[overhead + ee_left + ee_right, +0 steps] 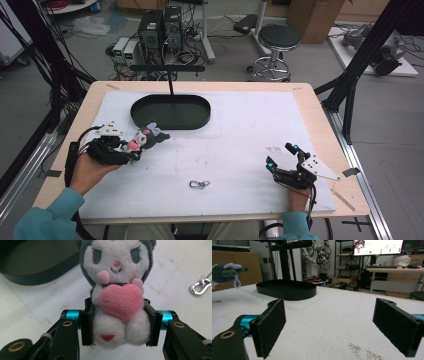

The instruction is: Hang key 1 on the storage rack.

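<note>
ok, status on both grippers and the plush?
Left hand-held gripper shut on plush toy. Right hand-held gripper open, empty. Black tray ahead, path clear.

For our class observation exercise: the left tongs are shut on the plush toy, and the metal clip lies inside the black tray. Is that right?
Not quite. The metal clip lies on the white mat, well outside the black tray, as the high view shows. The left tongs are indeed shut on the plush toy.

The tray (pixel 170 112) lies at the table's (pixel 310 110) far side, the clip (pixel 199 184) near its front edge.
</note>
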A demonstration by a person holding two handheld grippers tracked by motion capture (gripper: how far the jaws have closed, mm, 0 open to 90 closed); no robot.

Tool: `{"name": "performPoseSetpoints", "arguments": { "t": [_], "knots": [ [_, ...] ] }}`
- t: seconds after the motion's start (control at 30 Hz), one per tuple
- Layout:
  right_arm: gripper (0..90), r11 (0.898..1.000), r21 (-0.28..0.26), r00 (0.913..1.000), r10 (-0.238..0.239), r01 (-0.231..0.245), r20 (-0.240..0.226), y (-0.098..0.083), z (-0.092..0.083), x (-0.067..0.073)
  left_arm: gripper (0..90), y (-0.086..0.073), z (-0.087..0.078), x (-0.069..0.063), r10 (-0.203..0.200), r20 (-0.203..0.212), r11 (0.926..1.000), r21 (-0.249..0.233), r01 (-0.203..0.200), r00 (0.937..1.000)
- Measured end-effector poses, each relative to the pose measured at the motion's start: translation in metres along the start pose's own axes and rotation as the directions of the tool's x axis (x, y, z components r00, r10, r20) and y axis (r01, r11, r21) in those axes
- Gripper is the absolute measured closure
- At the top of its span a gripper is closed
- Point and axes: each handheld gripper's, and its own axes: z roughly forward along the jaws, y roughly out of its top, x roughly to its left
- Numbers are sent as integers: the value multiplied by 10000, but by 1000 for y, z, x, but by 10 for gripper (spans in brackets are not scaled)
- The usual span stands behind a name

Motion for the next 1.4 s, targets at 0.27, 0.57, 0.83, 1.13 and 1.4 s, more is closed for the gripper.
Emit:
{"name": "performPoseSetpoints", "arguments": {
  "t": [0.27, 0.57, 0.83, 1.13, 1.4],
  "knots": [
    [107, 10000, -27, 10000, -5, 5, 4, 0, 0, 0, 529, 13, -11, 14, -440, -421, 9963, -751, 408, 9981],
    [107, 10000, -21, 10000, -48, 48, 18, 0, 0, 0, 529, 29, -21, 30, -744, -1085, 9905, -1235, 608, 9913],
    [107, 10000, 1, 10000, -23, 23, 19, 0, 0, 0, 529, 42, -27, 44, -1086, -1627, 9838, -1592, 825, 9807],
    [107, 10000, 39, 10000, 56, -56, 20, 0, 0, 0, 529, 62, -34, 59, -1264, -1970, 9793, -1812, 906, 9722],
    [107, 10000, 61, 10000, 39, -39, -8, 0, 0, 0, 529, 74, -32, 68, -1413, -2141, 9764, -1915, 1003, 9665]
  ]
}}
